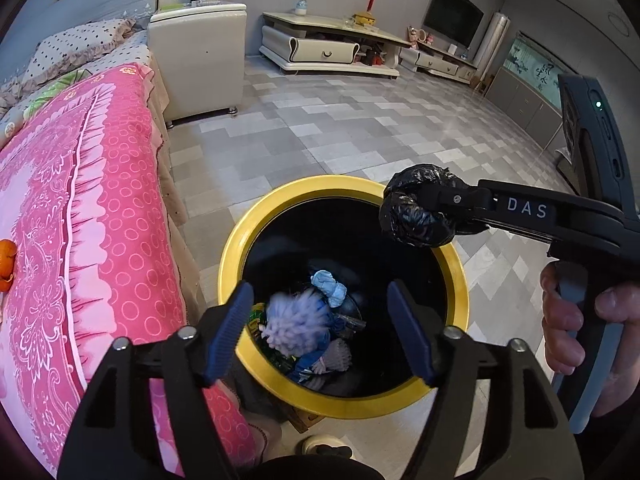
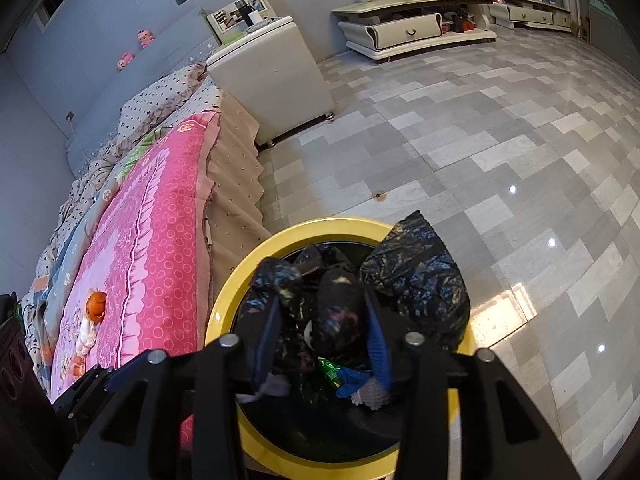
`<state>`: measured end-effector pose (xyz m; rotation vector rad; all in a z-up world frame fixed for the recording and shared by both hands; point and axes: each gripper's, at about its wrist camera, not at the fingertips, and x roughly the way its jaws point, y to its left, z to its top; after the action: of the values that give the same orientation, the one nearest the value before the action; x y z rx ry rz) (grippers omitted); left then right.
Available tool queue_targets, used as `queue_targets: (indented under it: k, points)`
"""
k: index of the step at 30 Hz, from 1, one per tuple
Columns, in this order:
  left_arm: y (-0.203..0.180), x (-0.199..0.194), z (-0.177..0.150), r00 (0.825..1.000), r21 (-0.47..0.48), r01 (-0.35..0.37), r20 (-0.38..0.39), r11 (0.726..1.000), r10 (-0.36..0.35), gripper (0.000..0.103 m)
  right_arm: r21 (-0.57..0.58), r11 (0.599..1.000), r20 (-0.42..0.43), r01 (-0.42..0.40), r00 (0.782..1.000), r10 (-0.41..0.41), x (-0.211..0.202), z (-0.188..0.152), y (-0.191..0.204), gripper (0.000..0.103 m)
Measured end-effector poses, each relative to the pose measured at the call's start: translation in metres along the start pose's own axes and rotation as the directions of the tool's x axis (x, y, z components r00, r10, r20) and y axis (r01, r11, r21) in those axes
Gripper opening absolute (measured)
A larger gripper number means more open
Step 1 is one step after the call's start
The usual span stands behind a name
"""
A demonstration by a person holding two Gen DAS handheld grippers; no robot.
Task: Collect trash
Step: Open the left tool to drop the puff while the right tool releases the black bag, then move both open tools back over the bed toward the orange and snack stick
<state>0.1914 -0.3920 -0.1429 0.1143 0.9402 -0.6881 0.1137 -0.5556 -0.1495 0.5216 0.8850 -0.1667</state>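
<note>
So the yellow-rimmed bin [image 1: 230, 248] sits on the tiled floor [image 1: 360, 120] right beside the bed with the pink blanket [image 1: 80, 200]. The right gripper [image 1: 404, 208] is clamped on a crumpled black plastic bag [image 1: 416, 206], holding it over the bin's far rim. The left gripper [image 1: 320, 332] hangs over the near side with its blue fingers [image 1: 234, 320] spread wide, nothing between them. Down inside there's a blue wad [image 1: 330, 286], a pale fuzzy thing [image 1: 292, 320] that's too blurred to name, and some green wrapper [image 2: 330, 372]. Orange peel [image 2: 96, 306] lies on the blanket.
</note>
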Motion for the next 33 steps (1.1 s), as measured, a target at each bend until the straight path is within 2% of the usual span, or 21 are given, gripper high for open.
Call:
queue_targets:
  k: [3,5,10,15,26,33]
  points:
    - [0.005,-0.010,-0.003,1.000,-0.011,-0.009,0.013,1.000,0.009,0.077,0.008,1.000,0.006,0.013,1.000,-0.013,-0.004,-0.001,-0.001,0.046]
    - [0.010,-0.020,-0.004,0.999,-0.021,-0.021,0.030,1.000,0.022,0.081,0.013,1.000,0.019,0.027,0.999,-0.027,-0.009,-0.001,-0.001,0.057]
    - [0.034,-0.048,-0.009,0.995,-0.059,-0.059,0.079,0.997,0.064,0.087,-0.002,0.999,0.039,0.032,0.999,-0.032,-0.018,-0.005,0.011,0.063]
    - [0.061,-0.075,-0.016,0.987,-0.081,-0.113,0.109,0.990,0.121,0.088,-0.025,0.999,0.046,0.023,0.999,-0.022,-0.023,-0.008,0.030,0.064]
    - [0.144,-0.132,-0.039,0.959,-0.180,-0.209,0.152,0.961,0.237,0.089,-0.167,0.984,0.014,-0.068,0.997,0.072,-0.024,-0.015,0.122,0.064]
    - [0.212,-0.162,-0.060,0.929,-0.264,-0.302,0.134,0.916,0.344,0.089,-0.242,0.959,-0.034,-0.149,0.989,0.145,-0.010,-0.020,0.192,0.064]
